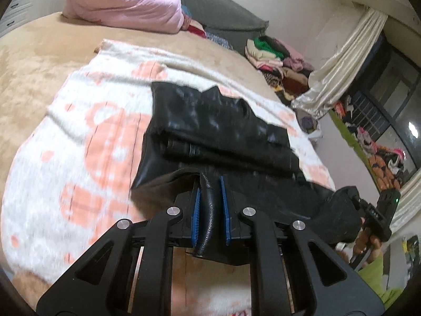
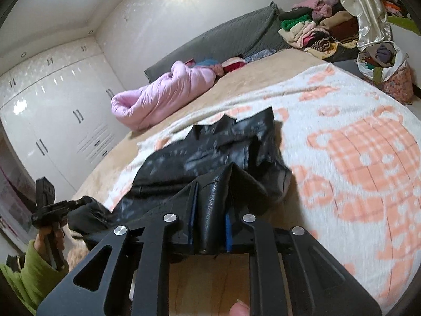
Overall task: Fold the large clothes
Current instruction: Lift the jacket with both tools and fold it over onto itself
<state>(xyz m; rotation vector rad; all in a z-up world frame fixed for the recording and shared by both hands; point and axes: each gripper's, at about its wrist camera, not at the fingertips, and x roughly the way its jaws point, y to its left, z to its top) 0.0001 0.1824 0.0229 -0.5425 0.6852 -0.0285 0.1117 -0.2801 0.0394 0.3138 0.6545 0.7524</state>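
At the left of the left wrist view lay the white and peach blanket (image 1: pixel 79 137); at centre, on top of it, sat our black leather-look garment (image 1: pixel 210 123), partly folded. Low in the frame our left gripper (image 1: pixel 210 197) was clenched on a fold of its near hem. In the right wrist view our right gripper (image 2: pixel 210 210) likewise pinched a thick doubled edge at lower centre. We judged the material heavy, fairly stiff and slick, apt to spring open or slide, so the bulky seamed hem corners seemed the surest hold. At far right stood a pile of clothes (image 1: pixel 284 63).
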